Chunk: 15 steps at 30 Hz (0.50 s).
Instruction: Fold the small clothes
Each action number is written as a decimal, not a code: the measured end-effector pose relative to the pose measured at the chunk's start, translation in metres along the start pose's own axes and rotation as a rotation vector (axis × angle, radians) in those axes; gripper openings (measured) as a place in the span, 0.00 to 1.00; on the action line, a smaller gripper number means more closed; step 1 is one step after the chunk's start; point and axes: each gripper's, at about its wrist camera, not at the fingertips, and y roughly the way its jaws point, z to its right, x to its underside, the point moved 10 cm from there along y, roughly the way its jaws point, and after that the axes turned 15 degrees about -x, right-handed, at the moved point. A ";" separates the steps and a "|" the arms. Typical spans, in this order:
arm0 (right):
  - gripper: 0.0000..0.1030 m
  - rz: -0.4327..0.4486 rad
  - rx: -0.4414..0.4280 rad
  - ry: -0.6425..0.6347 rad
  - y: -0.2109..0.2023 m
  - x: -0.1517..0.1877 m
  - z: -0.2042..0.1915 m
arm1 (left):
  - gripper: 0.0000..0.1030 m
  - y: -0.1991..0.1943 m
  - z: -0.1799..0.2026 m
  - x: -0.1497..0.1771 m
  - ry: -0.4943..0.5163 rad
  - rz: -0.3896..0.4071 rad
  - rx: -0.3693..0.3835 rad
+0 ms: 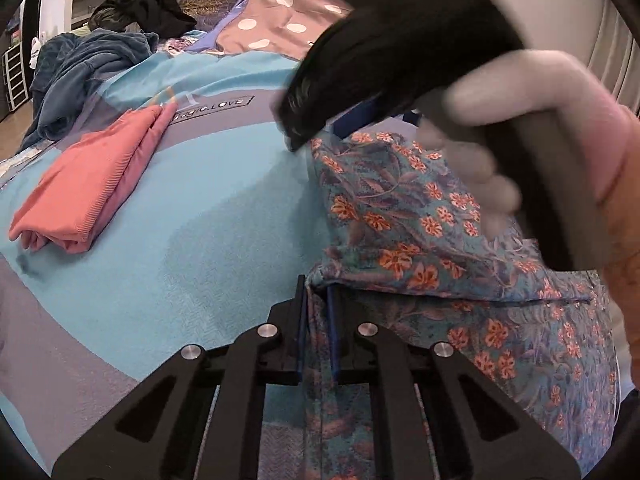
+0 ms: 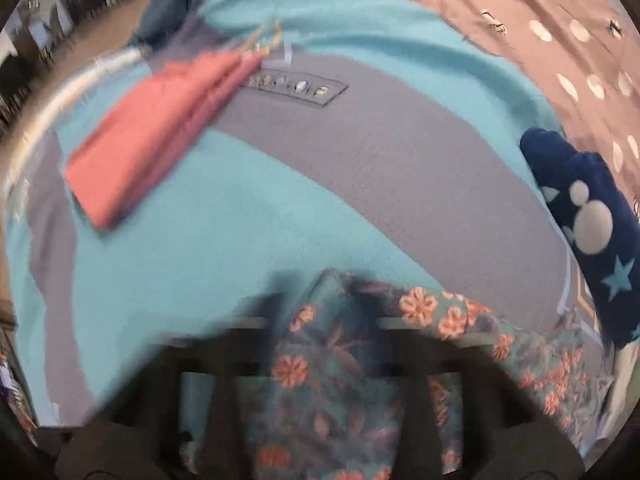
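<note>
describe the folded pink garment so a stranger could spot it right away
Start at the bed with the turquoise and grey bedspread. On its left part, away from the floral garment the grippers work on, lies the folded pink garment. It is the only plain salmon-pink piece, a neat flat oblong, not a loose heap.

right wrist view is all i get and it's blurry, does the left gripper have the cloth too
Observer: Yes. The left gripper is shut on an edge of the cloth.
Operator: where's my right gripper from there
Observer: Farther up the bed. The right gripper is at the cloth's far corner, which lifts toward it.
Operator: any laundry i can't see
Observer: A black heap lies at the bed's far end.
</note>
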 end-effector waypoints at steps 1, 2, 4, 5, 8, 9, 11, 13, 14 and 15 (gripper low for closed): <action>0.03 0.021 -0.003 -0.005 0.000 -0.005 0.000 | 0.09 0.000 -0.001 0.000 -0.006 0.003 0.000; 0.02 0.051 -0.017 0.008 0.000 -0.013 0.002 | 0.08 -0.001 -0.003 0.000 -0.017 0.006 0.001; 0.00 0.106 -0.038 0.083 0.002 -0.026 0.015 | 0.08 -0.003 -0.010 0.000 -0.051 0.009 0.002; 0.00 0.124 -0.047 0.106 0.006 -0.031 0.024 | 0.08 -0.002 -0.013 0.001 -0.072 0.000 0.008; 0.00 0.205 -0.113 0.140 0.004 -0.038 0.029 | 0.10 0.000 -0.016 0.003 -0.104 -0.022 0.038; 0.01 0.238 -0.122 0.177 -0.010 -0.034 0.034 | 0.10 -0.001 -0.017 0.003 -0.105 -0.020 0.036; 0.01 0.312 -0.141 0.199 -0.041 -0.025 0.042 | 0.10 -0.002 -0.016 0.003 -0.106 -0.018 0.036; 0.03 0.374 -0.130 0.166 -0.090 0.008 0.047 | 0.11 -0.004 -0.017 0.004 -0.118 -0.026 0.047; 0.04 0.379 -0.127 0.153 -0.104 0.023 0.049 | 0.11 -0.006 -0.018 0.005 -0.131 -0.034 0.065; 0.09 0.388 -0.119 0.139 -0.126 0.055 0.052 | 0.11 -0.008 -0.021 0.006 -0.150 -0.045 0.089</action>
